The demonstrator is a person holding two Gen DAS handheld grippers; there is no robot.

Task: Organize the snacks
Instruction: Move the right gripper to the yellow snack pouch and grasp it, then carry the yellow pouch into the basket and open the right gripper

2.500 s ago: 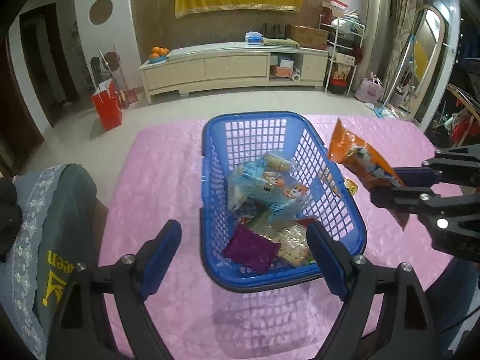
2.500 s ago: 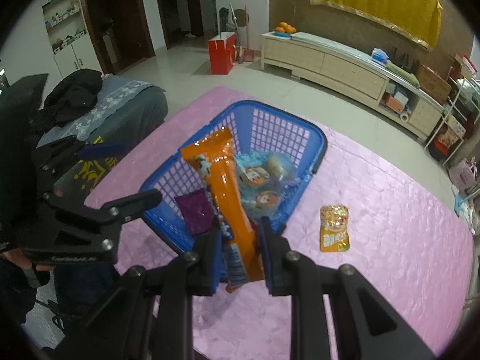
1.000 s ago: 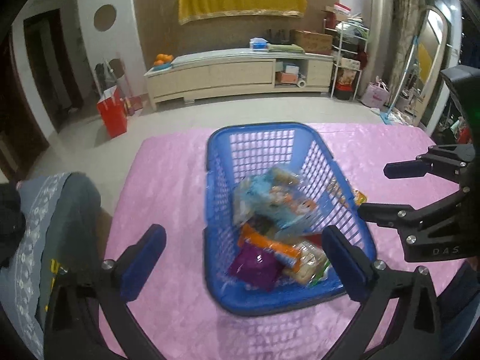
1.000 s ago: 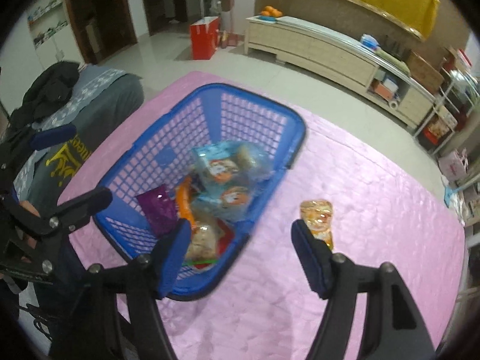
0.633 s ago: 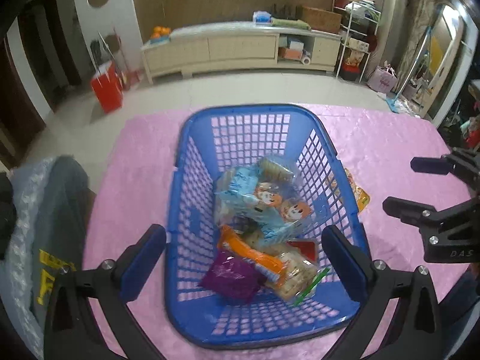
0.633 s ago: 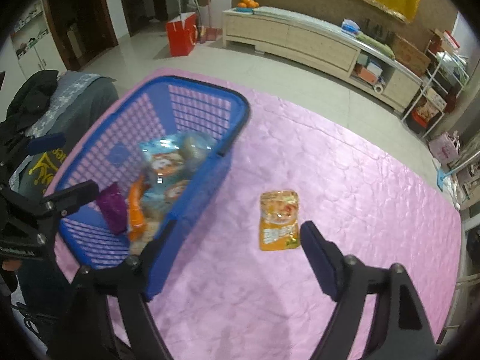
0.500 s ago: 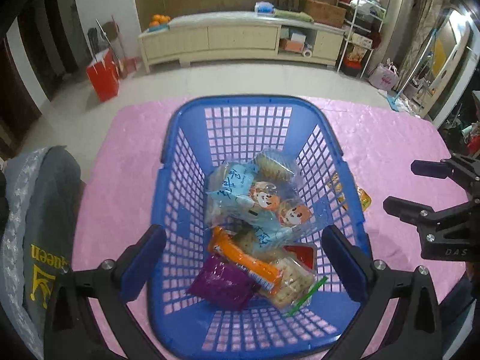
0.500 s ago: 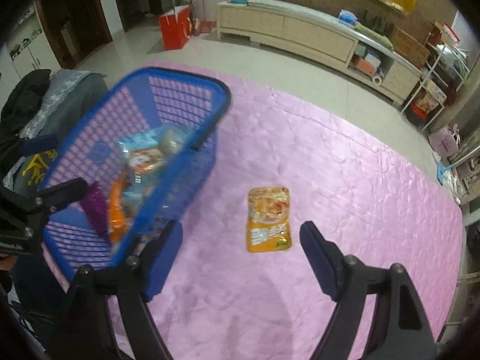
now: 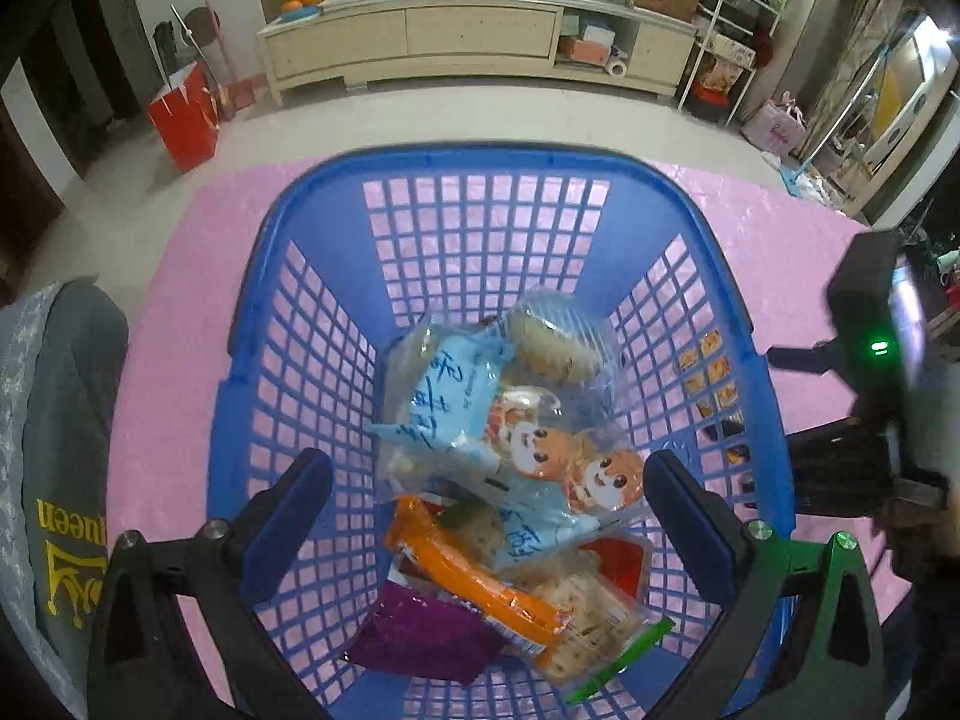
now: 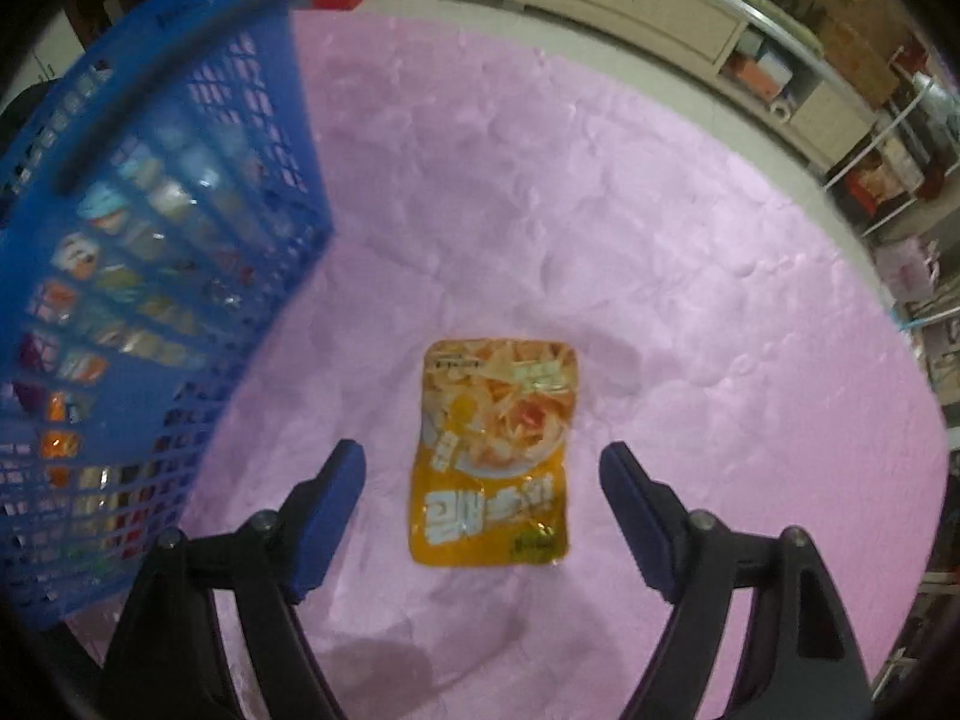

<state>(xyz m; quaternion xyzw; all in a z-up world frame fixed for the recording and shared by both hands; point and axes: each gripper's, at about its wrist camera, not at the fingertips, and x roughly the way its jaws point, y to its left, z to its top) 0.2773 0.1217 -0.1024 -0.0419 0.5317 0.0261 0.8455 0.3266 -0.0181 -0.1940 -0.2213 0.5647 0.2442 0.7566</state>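
A blue plastic basket (image 9: pixel 480 168) stands on the pink table and holds several snacks: a light blue cartoon bag (image 9: pixel 480 420), an orange packet (image 9: pixel 474 576), a purple pouch (image 9: pixel 420 642) and crackers (image 9: pixel 576 606). My left gripper (image 9: pixel 486 510) hangs open above the basket's near half, nothing between its fingers. A yellow-orange snack pouch (image 10: pixel 495 456) lies flat on the pink cloth (image 10: pixel 660 240) to the right of the basket (image 10: pixel 180 60). My right gripper (image 10: pixel 483 492) is open, low over that pouch, one finger on each side, not touching it.
The right gripper's black body (image 9: pixel 870 408) shows beyond the basket's right wall. A grey cushioned seat (image 9: pixel 54 450) sits at the table's left edge. A red bag (image 9: pixel 183 114) and a long cream cabinet (image 9: pixel 474 42) stand on the floor beyond the table.
The right gripper let the orange packet into the basket, opened, swung right and came down over the yellow-orange pouch. The left gripper moved lower and closer over the basket.
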